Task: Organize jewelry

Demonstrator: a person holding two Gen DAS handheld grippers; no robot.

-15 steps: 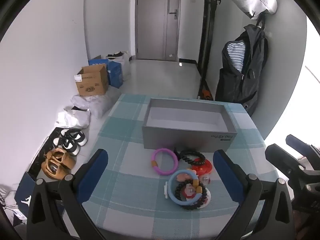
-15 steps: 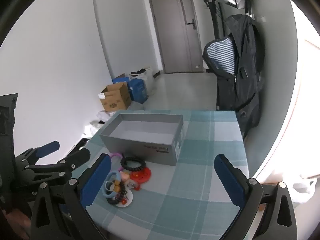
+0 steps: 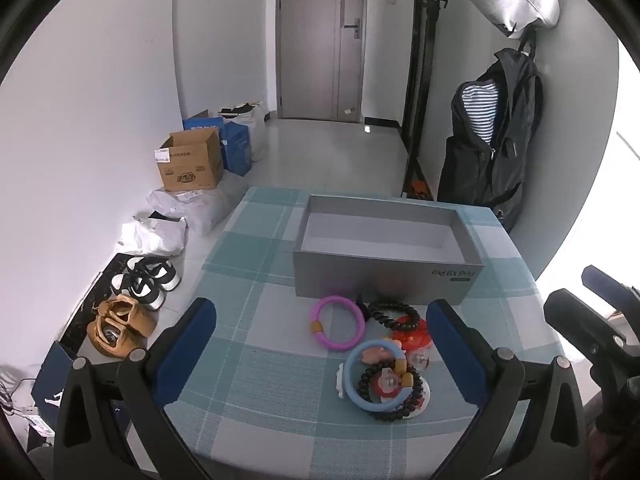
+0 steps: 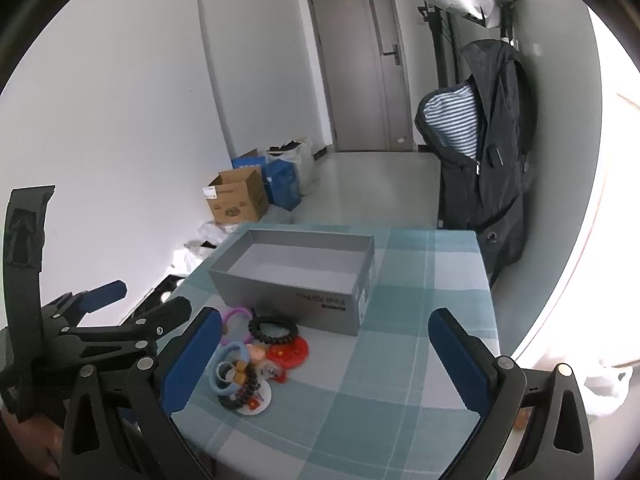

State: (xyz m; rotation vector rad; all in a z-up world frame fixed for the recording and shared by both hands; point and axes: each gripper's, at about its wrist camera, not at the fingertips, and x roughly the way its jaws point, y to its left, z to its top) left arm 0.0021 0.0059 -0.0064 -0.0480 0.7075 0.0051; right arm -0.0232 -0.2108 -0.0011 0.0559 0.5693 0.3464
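A grey open box point(image 3: 384, 280) stands on the checked tablecloth, also in the right wrist view point(image 4: 288, 300). In front of it lie a purple bracelet point(image 3: 318, 330), a black bead bracelet point(image 3: 394, 312), a red round badge point(image 3: 412, 338), a light blue bracelet point(image 3: 354, 390) and another black bead bracelet point(image 3: 404, 410) over a white disc. The pile shows in the right wrist view point(image 4: 256, 360). My left gripper point(image 3: 320, 352) is open and empty above the pile. My right gripper point(image 4: 324, 364) is open and empty, right of the pile.
The table point(image 3: 256, 364) ends close in front of both grippers. A dark jacket point(image 3: 492, 152) hangs at the right wall. Cardboard boxes point(image 3: 190, 164), bags and shoes point(image 3: 132, 300) lie on the floor at the left.
Both views are nearly as before; the left gripper has shifted slightly, the jewelry lies as it did.
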